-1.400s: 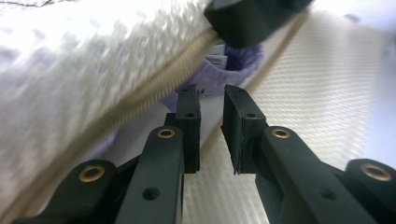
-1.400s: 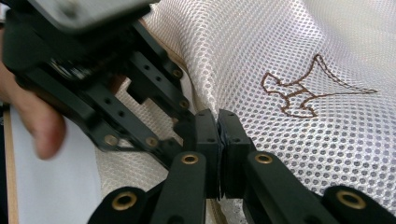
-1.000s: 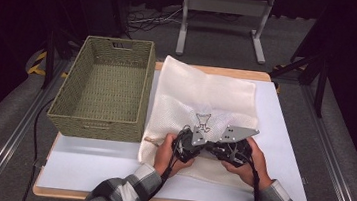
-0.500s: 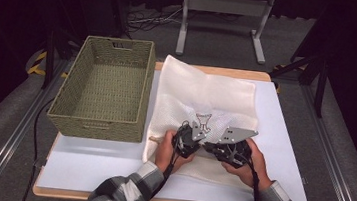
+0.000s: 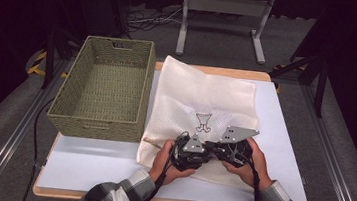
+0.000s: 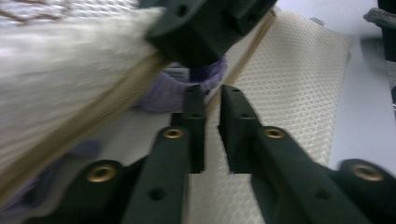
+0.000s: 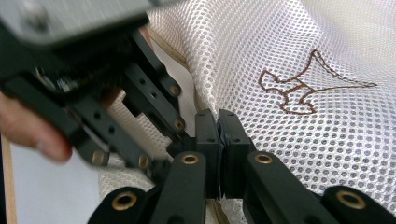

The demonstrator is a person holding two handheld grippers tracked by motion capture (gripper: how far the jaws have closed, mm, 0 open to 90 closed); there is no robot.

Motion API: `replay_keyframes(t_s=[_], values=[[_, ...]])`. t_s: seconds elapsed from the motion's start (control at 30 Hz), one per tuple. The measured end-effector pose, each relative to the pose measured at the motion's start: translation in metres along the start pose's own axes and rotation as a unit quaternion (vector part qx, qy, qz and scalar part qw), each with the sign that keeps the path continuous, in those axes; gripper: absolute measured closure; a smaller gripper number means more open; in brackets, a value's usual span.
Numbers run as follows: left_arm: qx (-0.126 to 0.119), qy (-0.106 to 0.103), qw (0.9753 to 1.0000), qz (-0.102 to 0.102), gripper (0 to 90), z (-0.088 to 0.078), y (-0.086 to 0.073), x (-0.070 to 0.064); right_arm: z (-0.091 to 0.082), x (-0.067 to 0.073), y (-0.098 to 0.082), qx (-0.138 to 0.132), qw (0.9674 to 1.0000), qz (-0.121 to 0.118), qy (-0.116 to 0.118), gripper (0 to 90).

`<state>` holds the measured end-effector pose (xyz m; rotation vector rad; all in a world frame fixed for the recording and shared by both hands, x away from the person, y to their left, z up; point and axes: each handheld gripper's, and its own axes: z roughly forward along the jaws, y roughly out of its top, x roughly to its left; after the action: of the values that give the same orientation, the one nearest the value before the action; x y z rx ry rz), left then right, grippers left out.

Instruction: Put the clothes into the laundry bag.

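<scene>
A basket (image 5: 102, 90) stands at the table's (image 5: 109, 166) left edge; just beside it a mesh bag (image 5: 207, 96) is spread toward the far edge, its long axis running from the near edge to the far one. Both grippers are met at the bag's near hem. The left gripper (image 6: 211, 100) has just been opening: its jaws stand a narrow gap apart, the tan hem ahead of them, nothing pinched. The right gripper (image 7: 217, 122) is clamped on the mesh, so it is nearer to any pull.

One mesh bag (image 5: 206, 103) (embroidered), one wicker basket (image 5: 103, 90), two hand-held grippers: left (image 5: 187, 154), right (image 5: 229, 148).
</scene>
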<state>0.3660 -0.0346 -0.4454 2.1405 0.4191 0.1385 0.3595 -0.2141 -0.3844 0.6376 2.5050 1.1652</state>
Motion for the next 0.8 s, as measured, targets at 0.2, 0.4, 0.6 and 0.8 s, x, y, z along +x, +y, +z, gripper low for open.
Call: replay_keyframes(t_s=[0.2,0.4,0.6,0.8], values=[[0.019,0.029,0.9994,-0.005,90.0,0.014,0.007,0.004,0.000,-0.001,-0.001,0.000,1.0000,-0.001,0.001,88.4],[0.032,0.056,0.9979,-0.005,90.0,0.020,0.011,0.011,0.000,-0.001,-0.001,0.003,1.0000,0.003,0.002,88.4],[0.045,0.083,0.9955,-0.008,90.0,0.022,0.013,0.017,0.001,-0.001,-0.001,0.003,1.0000,0.002,0.001,88.4],[0.029,0.068,0.9972,-0.011,90.0,0.014,0.010,0.014,0.000,-0.001,-0.001,0.002,1.0000,0.001,0.000,88.4]])
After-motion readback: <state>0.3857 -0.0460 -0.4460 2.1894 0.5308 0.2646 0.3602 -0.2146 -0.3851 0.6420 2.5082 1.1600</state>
